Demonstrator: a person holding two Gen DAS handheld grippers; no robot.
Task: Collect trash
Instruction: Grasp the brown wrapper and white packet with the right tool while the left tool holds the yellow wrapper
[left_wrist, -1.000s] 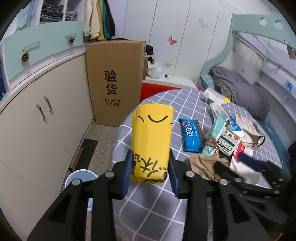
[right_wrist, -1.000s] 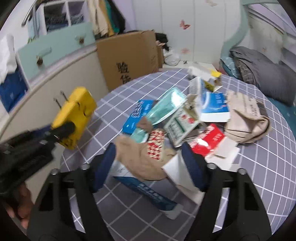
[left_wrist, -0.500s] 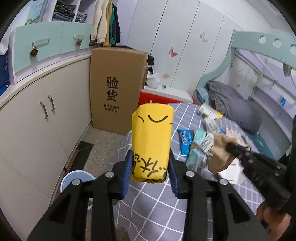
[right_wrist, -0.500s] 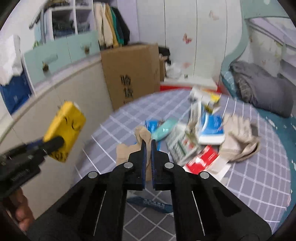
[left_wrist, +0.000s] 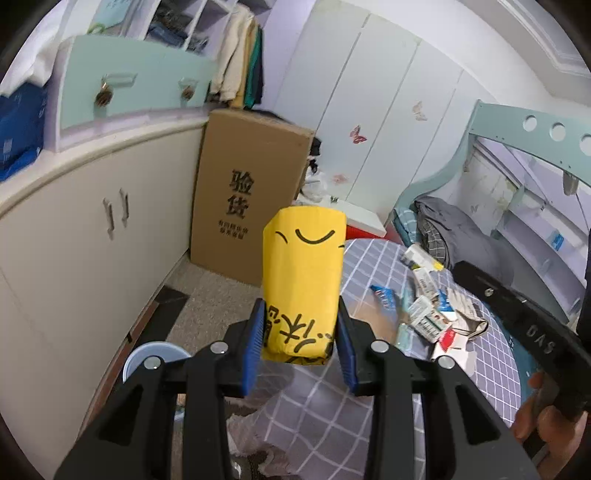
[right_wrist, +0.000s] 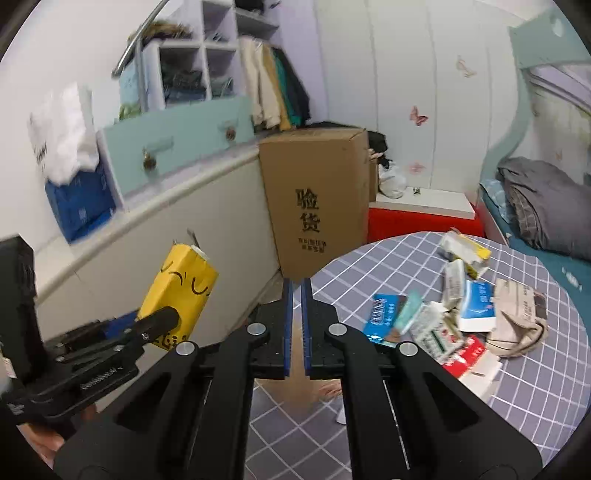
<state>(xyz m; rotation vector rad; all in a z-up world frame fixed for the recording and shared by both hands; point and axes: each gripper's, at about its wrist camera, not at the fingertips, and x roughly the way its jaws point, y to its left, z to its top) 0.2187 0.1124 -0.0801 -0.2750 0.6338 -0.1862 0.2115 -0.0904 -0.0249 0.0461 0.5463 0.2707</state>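
1. Left hand-held gripper (left_wrist: 300, 338): blue pads closed on the lower end of a yellow carton (left_wrist: 303, 280); carton held in the air off the tabletop's left edge, above the floor.
2. Yellow carton, orientation: long axis runs along the fingers, pointing forward and up away from the camera; face with black smile marks at the far end, black printed characters at the gripped end. In the right wrist view it (right_wrist: 179, 291) leans up and to the right, folded top seam uppermost.
3. Right hand-held gripper (right_wrist: 296, 325): pads closed to a thin slit, pinching a tan, soft item (right_wrist: 299, 391) that hangs blurred below them; what it is cannot be told.
4. Tabletop (right_wrist: 524, 413): round, grey grid cloth, carrying a trash pile (right_wrist: 436, 321) of wrappers and small boxes, well apart from the carton.
5. Pale blue bin (left_wrist: 149, 360): on the floor below and left of the carton.
6. Change from a second ago: carton grip unchanged, left hand-held gripper raised and further off the tabletop; right hand-held gripper, then spread wide over the pile, now closed and lifted clear.
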